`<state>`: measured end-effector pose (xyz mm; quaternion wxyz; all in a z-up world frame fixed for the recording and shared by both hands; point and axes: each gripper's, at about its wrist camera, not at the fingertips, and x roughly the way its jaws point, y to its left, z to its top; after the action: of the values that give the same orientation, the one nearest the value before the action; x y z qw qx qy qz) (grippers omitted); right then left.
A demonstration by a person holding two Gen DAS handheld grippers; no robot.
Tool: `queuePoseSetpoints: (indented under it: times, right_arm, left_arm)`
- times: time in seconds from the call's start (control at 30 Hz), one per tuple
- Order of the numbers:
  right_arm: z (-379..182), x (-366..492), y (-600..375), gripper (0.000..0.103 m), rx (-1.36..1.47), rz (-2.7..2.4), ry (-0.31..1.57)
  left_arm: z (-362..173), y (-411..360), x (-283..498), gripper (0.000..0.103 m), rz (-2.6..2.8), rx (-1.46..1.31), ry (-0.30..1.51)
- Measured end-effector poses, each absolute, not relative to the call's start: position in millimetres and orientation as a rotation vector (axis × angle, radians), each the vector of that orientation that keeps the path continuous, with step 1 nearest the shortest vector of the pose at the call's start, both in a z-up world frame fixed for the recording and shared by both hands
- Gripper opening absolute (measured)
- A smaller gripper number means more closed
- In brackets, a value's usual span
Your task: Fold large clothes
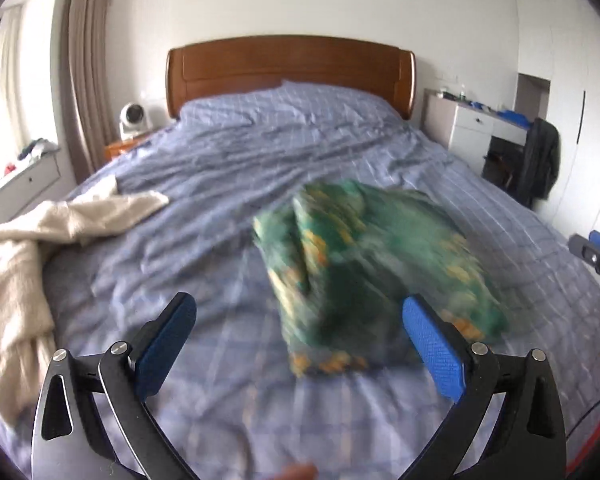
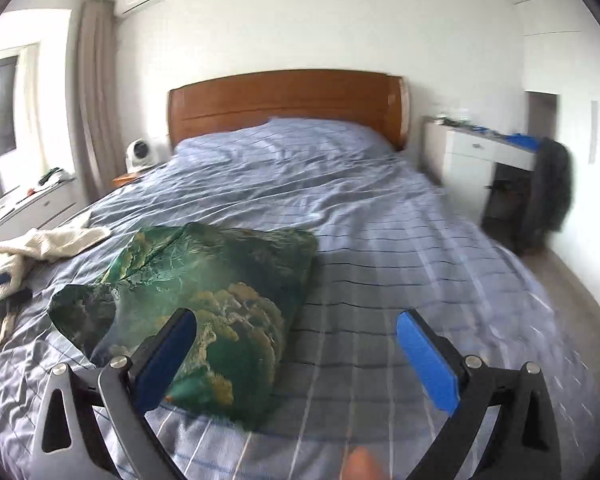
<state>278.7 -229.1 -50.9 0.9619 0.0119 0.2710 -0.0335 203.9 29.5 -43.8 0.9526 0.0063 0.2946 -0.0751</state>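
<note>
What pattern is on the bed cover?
Blue bed cover with a thin-lined check; clearest in the right wrist view.

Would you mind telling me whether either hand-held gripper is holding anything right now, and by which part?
Nothing is held: the left hand-held gripper and right hand-held gripper are open, the green garment lying on the bed.

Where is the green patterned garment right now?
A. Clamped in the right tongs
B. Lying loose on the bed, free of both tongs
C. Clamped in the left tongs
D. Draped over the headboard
B: the green garment lies bunched on the blue checked bed, while the left tongs and right tongs both stand wide open with nothing between their pads.
</note>
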Motion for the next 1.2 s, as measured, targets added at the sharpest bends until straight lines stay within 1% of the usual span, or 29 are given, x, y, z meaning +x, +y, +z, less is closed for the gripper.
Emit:
queuePoseSetpoints:
  times: [0.13, 0.3, 0.43, 0.63, 0.83, 1.2]
  right_arm:
    - [-47.2, 250.5, -236.9, 0.102, 0.081, -0.062, 0.600]
    - [-43.8, 227.7, -232.6, 0.102, -0.034, -0.106, 0.598]
    - [-39.7, 206.2, -227.8, 0.102, -0.046, -0.071, 0.610]
    - [-42.2, 195.4, -222.5, 0.102, -0.056, -0.061, 0.637]
    - [-40.3, 183.8, -219.5, 0.102, -0.068, -0.055, 0.645]
    - [-45.3, 172.2, -217.6, 0.102, -0.048, -0.029, 0.701]
  left_arm:
    - [-45.9, 8.0, 191.2, 0.103, -0.141, -0.012, 0.594]
    - [-42.4, -18.9, 161.8, 0.103, -0.105, -0.005, 0.624]
    - [-35.3, -28.7, 140.0, 0.103, -0.083, -0.003, 0.608]
    - [-27.3, -36.2, 131.1, 0.103, -0.016, 0.031, 0.586]
    - [-38.7, -35.1, 130.5, 0.103, -0.015, -0.001, 0.666]
    - [-27.2, -55.4, 115.2, 0.103, -0.052, 0.076, 0.668]
